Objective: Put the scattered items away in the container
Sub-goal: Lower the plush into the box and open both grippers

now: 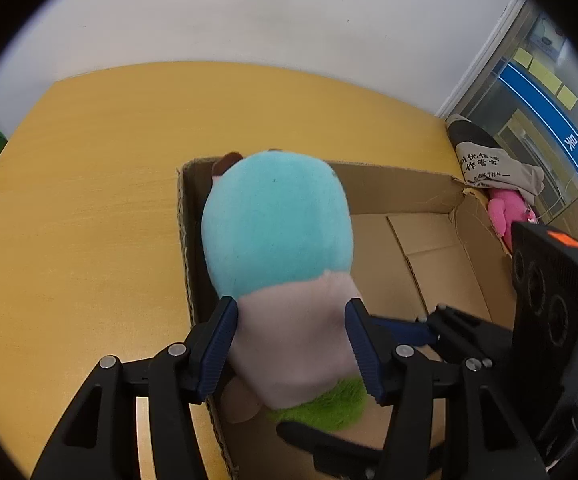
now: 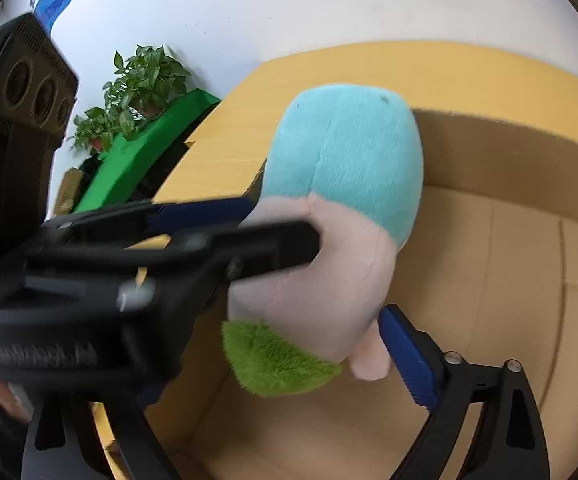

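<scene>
- Plush (image 1: 275, 248) is hung over the box (image 1: 429, 196), low at its 9 o'clock wall; the box floor is seen bare beneath.
- Left gripper (image 1: 293, 344): jaws about half open, pads flanking the plush's pink part; contact looks light and a firm hold cannot be confirmed.
- Right gripper (image 2: 273, 340): jaws wide, one pad (image 2: 407, 354) beside the pink part, nothing clamped.
- Release step judged in hand: the plush should be lowered clear of the wall, then both grippers drawn straight back so the fur is not snagged.
- Pink toy (image 1: 507, 210) at 3 o'clock outside the box is left to be tidied.
</scene>
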`<state>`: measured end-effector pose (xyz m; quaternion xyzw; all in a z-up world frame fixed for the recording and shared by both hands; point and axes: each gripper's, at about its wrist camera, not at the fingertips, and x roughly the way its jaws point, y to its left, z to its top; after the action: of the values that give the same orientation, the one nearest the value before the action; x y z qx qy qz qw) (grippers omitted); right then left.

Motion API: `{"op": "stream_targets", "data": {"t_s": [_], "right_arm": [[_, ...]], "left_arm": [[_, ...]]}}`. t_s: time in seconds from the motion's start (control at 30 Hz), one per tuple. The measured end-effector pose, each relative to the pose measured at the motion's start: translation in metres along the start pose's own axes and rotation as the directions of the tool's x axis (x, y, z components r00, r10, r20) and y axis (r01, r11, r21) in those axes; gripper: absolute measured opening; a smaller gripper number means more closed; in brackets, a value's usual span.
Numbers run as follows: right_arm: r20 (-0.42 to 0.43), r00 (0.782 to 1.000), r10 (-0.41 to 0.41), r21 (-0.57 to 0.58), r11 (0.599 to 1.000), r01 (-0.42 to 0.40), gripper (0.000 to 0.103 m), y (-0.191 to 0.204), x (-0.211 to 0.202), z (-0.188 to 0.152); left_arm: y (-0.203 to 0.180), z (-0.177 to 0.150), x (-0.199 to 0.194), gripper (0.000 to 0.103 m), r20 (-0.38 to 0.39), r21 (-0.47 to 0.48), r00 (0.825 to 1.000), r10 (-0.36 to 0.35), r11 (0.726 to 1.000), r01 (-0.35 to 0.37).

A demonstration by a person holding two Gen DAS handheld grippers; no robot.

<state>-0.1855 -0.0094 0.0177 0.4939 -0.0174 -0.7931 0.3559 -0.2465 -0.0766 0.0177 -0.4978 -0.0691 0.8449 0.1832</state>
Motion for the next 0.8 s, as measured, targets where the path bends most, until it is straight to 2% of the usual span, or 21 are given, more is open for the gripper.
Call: {"op": "stream_targets", "data": {"t_s": [0.07,0.13,0.2,0.33,0.4,0.47,0.5,0.57,0.7,0.8], "right_arm": [[-0.032,0.999,-0.001,0.009,1.000,0.002,0.098,-0.004,0.011,0.001],[-0.063,0.998,0.019,0.025,1.000,-0.018,0.082,-0.009,0.022,-0.003],[-0.056,0.998,0.015,0.007,1.000,-0.015,0.081,-0.003,0.028,0.000],[-0.080,0.993,0.086,0.038,0.996,-0.083,0.079,0.003,0.032,0.010],[-0.084,0.991,0.101,0.035,0.995,-0.099,0.080,0.004,0.031,0.009],[-0.099,0.991,0.093,0.033,0.995,-0.090,0.087,0.003,0.037,0.009],[-0.106,0.990,0.088,0.043,0.996,-0.084,0.095,0.002,0.040,0.011],[-0.093,0.991,0.093,0.071,0.994,-0.086,0.098,-0.001,0.036,0.010],[-0.003,0.998,0.057,0.034,0.998,-0.057,0.103,-0.009,-0.017,-0.010],[0.088,0.995,0.048,-0.012,0.999,-0.047,0.103,-0.027,-0.083,-0.052]], "left_arm": [[0.003,0.000,0.003,0.057,-0.010,-0.025,1.000,-0.004,1.000,0.003],[0.006,0.000,0.004,0.057,-0.016,-0.039,1.000,-0.012,0.999,0.011],[0.003,-0.002,0.004,0.057,-0.022,-0.028,1.000,-0.010,1.000,0.009],[-0.003,-0.004,-0.001,0.057,-0.032,-0.018,0.999,0.012,1.000,-0.012],[-0.001,-0.007,-0.005,0.058,-0.030,-0.043,0.999,0.019,0.999,-0.020],[0.004,-0.008,-0.003,0.062,-0.036,-0.073,0.999,0.022,0.997,-0.024],[0.006,-0.009,-0.004,0.063,-0.034,-0.084,0.999,0.023,0.996,-0.026],[0.005,-0.013,-0.011,0.063,-0.012,-0.082,0.999,0.033,0.996,-0.034],[-0.010,-0.029,-0.044,0.063,0.072,-0.041,0.995,0.072,0.997,-0.070],[-0.028,-0.057,-0.069,0.063,0.113,-0.008,0.989,0.098,0.995,-0.097]]}}
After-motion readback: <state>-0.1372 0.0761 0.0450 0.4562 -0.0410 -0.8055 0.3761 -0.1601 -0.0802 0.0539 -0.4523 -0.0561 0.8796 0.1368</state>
